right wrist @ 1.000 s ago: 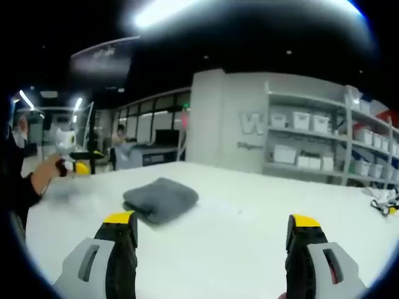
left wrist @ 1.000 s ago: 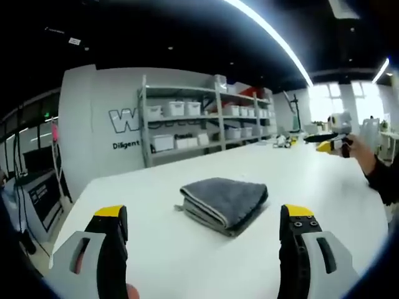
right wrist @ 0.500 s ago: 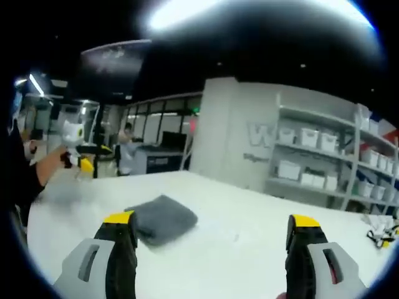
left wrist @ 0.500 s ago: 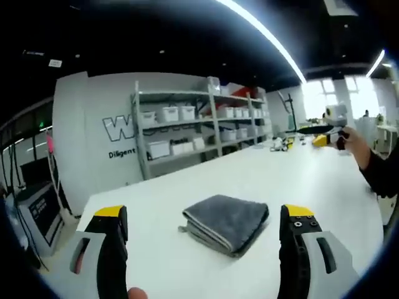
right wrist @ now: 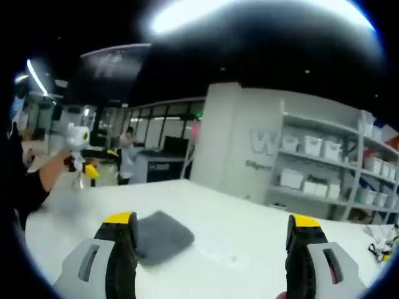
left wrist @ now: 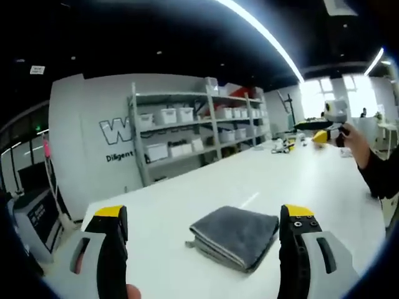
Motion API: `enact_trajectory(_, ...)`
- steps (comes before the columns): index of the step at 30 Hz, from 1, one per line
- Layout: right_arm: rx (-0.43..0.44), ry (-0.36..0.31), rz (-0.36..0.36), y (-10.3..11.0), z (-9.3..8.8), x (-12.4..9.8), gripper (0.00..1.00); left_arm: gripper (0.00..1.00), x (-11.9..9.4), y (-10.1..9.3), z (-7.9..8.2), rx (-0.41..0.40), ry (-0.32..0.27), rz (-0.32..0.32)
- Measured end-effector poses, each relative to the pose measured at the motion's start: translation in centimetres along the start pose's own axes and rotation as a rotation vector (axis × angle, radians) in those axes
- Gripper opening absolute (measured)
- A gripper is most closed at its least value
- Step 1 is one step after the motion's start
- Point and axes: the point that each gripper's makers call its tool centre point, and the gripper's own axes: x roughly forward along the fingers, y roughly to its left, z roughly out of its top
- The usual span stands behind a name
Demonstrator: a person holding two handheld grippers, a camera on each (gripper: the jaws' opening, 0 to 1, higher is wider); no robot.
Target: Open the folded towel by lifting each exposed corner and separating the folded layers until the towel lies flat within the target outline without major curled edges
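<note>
A wide white worktable (left wrist: 187, 205) spans a workshop with a dark ceiling. Nearest, the left gripper (left wrist: 202, 215) stands with yellow-tipped jaws spread wide, nothing between them; the right gripper (right wrist: 212, 221) is likewise agape and empty. Between and just beyond the left jaws lies the folded grey terry towel (left wrist: 237, 235) — its stacked layers visible along the near edge — and in the right gripper view it sits behind the left-hand jaw. No corner is yet lifted; every unfolding step remains. Farther back stand metal shelves of white bins (left wrist: 199, 124) against a grey lettered wall.
</note>
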Motion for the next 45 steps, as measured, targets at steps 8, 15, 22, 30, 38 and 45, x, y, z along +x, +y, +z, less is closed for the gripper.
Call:
enact_trajectory(8, -0.054, 0.022, 0.024, 1.0, -0.7, 2.3, 1.00, 1.00, 0.1, 0.6, 0.0, -0.018, -0.018, 0.012)
enact_trajectory(15, -0.008, 0.019, 0.060, 2.0, -1.2, 4.3, 1.00, 0.99, 2.6, 0.2, -2.7, -0.004, 0.033, 0.015)
enact_trajectory(22, -0.011, 0.034, 0.071, 2.3, -2.2, 4.9, 1.00, 1.00, 3.9, -1.1, -4.2, -0.008, 0.063, -0.027)
enact_trajectory(30, -0.018, 0.046, 0.080, 2.5, -3.0, 4.9, 1.00, 1.00, 4.4, -0.9, -6.1, -0.010, 0.092, -0.037)
enact_trajectory(38, -0.092, -0.028, 0.120, 5.2, -4.6, 7.2, 1.00, 1.00, 6.1, -1.6, -7.4, 0.002, 0.014, -0.052)
enact_trajectory(45, -0.076, -0.024, 0.140, 5.9, -4.8, 7.3, 1.00, 1.00, 5.5, -2.3, -6.9, -0.048, 0.000, -0.105)
